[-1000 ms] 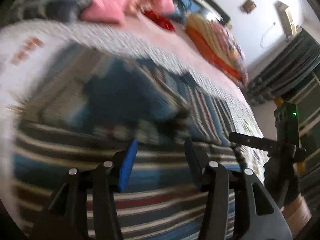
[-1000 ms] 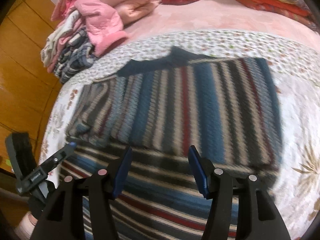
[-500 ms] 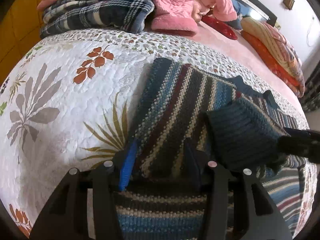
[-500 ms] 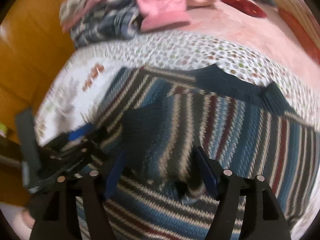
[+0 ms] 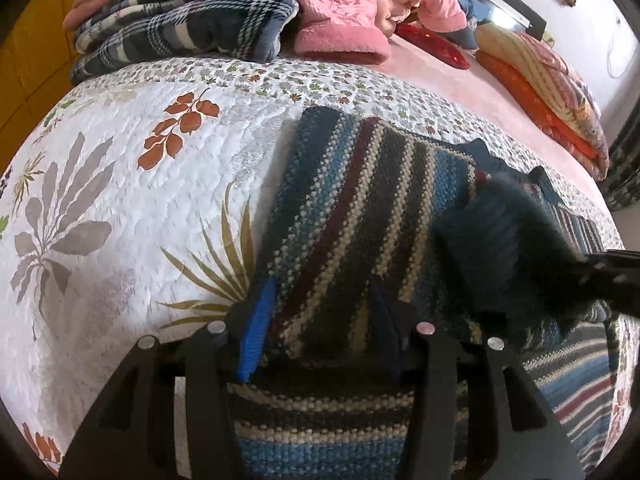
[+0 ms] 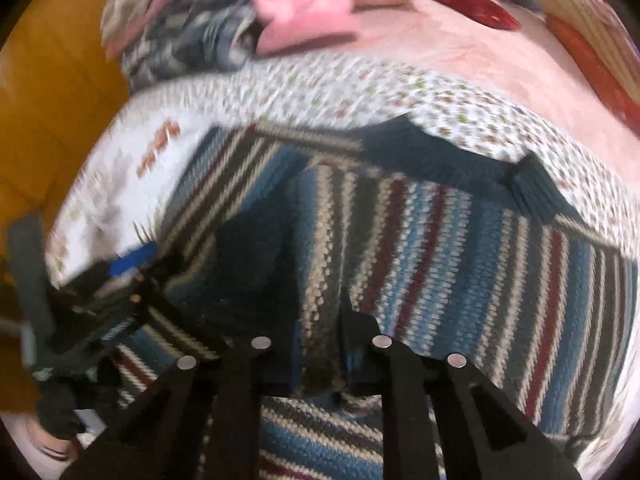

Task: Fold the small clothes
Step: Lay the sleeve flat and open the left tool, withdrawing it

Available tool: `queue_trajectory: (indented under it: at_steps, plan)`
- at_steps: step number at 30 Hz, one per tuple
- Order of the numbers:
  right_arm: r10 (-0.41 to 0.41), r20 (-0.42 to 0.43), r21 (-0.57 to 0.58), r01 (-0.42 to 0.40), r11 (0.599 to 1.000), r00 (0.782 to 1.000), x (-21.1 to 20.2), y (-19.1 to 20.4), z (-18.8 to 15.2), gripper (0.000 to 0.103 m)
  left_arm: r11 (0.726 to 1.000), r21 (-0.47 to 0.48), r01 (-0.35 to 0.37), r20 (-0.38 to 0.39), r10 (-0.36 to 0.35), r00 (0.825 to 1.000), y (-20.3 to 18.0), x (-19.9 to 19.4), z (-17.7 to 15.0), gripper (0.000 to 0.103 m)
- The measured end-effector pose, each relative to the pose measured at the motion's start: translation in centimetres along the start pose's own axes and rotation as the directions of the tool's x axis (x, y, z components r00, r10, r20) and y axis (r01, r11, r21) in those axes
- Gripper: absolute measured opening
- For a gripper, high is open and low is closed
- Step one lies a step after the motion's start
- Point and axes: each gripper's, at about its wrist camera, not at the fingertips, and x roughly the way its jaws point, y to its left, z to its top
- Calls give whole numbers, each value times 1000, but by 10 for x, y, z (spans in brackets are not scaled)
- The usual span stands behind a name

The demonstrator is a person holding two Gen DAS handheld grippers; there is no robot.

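The sweater (image 5: pixel 360 208) is a thick knit in stripes of blue, dark grey, cream and maroon, with dark ribbed trim at the collar (image 6: pixel 432 160). It lies on the bed's white floral quilt (image 5: pixel 132 184), its body spread flat and one sleeve (image 5: pixel 340 216) folded in over the body, ending in a dark ribbed cuff (image 5: pixel 496 232).

The left claw (image 5: pixel 320 320) is low over the sleeve fold, jaws moderately apart with knit bunched between the blue pad (image 5: pixel 256 332) and the dark one; whether it grips the cloth cannot be told.

The right claw (image 6: pixel 320 344) has its jaws drawn narrow, pinching a fold of striped knit that rises between them. In the left view it shows only as a dark bar (image 5: pixel 612 276) at the cuff.

At the head of the bed sit a stack of plaid blankets (image 5: pixel 180 32) and pink clothes (image 5: pixel 340 12); this part is blurred in the right view.
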Motion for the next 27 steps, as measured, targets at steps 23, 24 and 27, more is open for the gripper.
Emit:
queue_trajectory:
  at_steps: [23, 24, 27]
  plan:
    - [75, 72, 72, -80, 994, 995, -59, -67, -24, 48, 998, 8, 56, 31, -56, 998, -34, -26, 19, 49]
    - [87, 61, 49, -90, 995, 994, -56, -57, -21, 49, 998, 16, 64, 22, -64, 998, -38, -23, 20, 49]
    - [52, 12, -54, -52, 997, 999, -30, -15, -5, 57, 997, 26, 77, -11, -77, 997, -44, -9, 21, 49]
